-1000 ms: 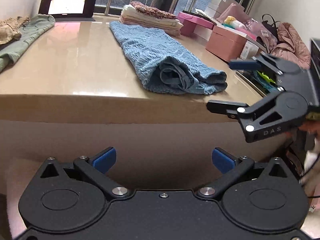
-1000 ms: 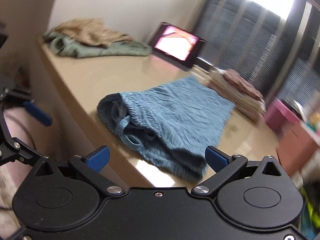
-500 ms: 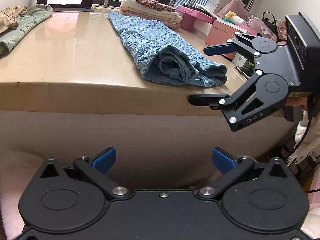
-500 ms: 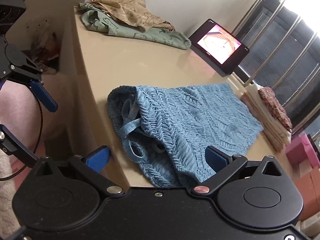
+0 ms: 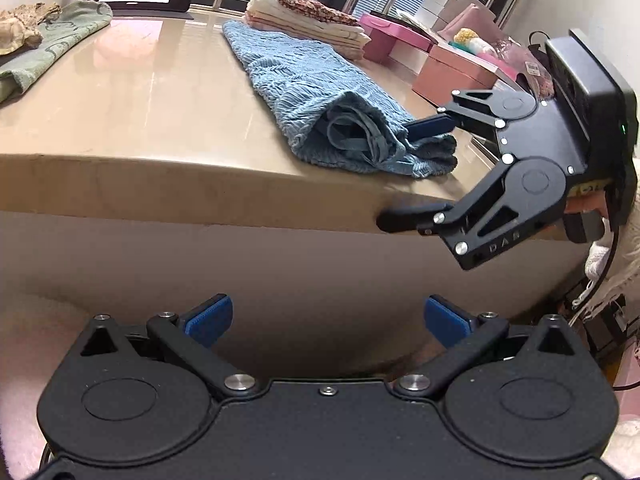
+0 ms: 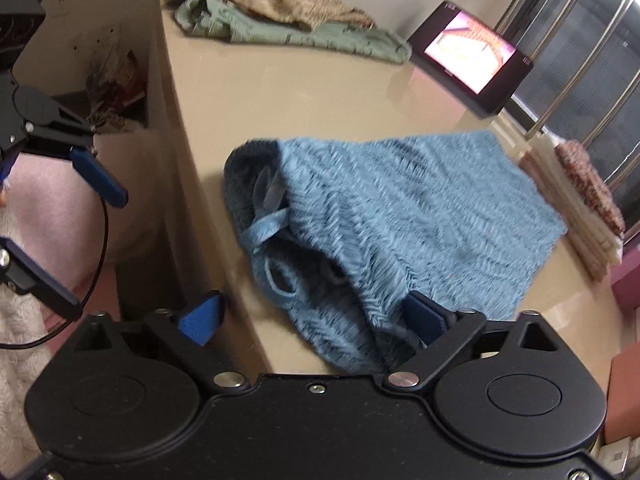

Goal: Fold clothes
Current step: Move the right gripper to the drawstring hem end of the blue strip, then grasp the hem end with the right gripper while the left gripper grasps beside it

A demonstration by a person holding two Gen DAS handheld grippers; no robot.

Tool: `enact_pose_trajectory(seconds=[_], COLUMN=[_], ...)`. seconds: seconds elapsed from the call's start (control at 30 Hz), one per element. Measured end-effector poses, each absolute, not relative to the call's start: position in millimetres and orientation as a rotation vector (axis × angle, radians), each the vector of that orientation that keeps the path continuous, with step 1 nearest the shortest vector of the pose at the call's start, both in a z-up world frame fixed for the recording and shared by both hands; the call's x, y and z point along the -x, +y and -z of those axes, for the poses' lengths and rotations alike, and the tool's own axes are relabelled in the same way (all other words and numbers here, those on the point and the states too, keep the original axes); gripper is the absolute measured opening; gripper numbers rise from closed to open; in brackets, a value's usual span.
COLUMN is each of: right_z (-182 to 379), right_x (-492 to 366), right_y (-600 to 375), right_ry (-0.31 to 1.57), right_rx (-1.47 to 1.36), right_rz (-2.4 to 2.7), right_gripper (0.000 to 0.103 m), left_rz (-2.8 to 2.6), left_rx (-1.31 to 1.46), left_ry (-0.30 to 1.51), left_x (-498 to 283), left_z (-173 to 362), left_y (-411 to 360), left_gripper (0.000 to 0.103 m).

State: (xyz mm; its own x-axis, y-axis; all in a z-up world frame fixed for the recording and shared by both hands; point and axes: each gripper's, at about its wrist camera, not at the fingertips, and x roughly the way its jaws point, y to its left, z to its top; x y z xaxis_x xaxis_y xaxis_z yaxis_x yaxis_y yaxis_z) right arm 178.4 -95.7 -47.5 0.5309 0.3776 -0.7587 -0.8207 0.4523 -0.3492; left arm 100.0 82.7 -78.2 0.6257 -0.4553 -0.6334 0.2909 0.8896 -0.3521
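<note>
A blue knitted garment (image 6: 404,220), folded lengthwise with its straps bunched at the near opening, is laid across the beige tabletop (image 5: 152,96), its near end close to the table edge; it is seen at centre in the right wrist view and right of centre in the left wrist view (image 5: 320,96). The right gripper (image 6: 312,316) is spread wide with its jaws closing, the garment's near corner lying between them, not yet pinched. The left gripper (image 5: 326,320) is held spread and empty below the table edge. Folded clothes (image 5: 308,20) are stacked behind the garment, a green garment (image 5: 44,52) is seen upper left, and a lit tablet (image 6: 476,56) is propped upper right.
</note>
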Motion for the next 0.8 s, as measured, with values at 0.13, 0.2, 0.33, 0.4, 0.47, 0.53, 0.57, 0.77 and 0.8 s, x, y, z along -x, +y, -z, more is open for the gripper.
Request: enact_pose_trajectory(seconds=[0.13, 0.2, 0.33, 0.4, 0.47, 0.53, 0.57, 0.77, 0.8], right_z=[50.9, 53.6, 58.6, 57.9, 56.2, 54.2, 53.2, 46.4, 45.7], right_x=[-172.9, -169.0, -159.8, -157.6, -156.2, -155.7, -155.6, -156.9, -156.5], right_y=[-94.2, -92.5, -88.4, -87.2, -87.2, -86.7, -86.4, -86.4, -86.1], right_ry=[0.645, 0.639, 0.627, 0.634, 0.641, 0.643, 0.643, 0.651, 0.651], right_rx=[0.821, 0.858, 0.952, 0.969, 0.976, 0.983, 0.986, 0.990, 0.992], right_rz=[-0.802, -0.792, -0.790, -0.795, -0.799, -0.796, -0.793, -0.794, -0.796], right_gripper=[0.092, 0.091, 0.091, 0.091, 0.088, 0.083, 0.078, 0.065, 0.064], left_rz=[0.425, 0.422, 0.428, 0.433, 0.439, 0.446, 0.450, 0.466, 0.475], left_rx=[0.235, 0.238, 0.247, 0.240, 0.222, 0.190, 0.170, -0.007, -0.038], left_ry=[0.778, 0.770, 0.747, 0.730, 0.708, 0.684, 0.672, 0.618, 0.619], left_x=[-101.1, -102.5, -107.1, -108.7, -110.7, -111.8, -111.9, -113.7, -114.7], left_z=[76.0, 73.5, 64.8, 58.2, 49.6, 39.6, 34.8, 10.7, 8.9], left_y=[87.5, 90.4, 98.0, 103.3, 107.4, 110.8, 111.8, 111.1, 109.5], left_gripper=[0.103, 0.103, 0.103, 0.103, 0.103, 0.103, 0.103, 0.103, 0.103])
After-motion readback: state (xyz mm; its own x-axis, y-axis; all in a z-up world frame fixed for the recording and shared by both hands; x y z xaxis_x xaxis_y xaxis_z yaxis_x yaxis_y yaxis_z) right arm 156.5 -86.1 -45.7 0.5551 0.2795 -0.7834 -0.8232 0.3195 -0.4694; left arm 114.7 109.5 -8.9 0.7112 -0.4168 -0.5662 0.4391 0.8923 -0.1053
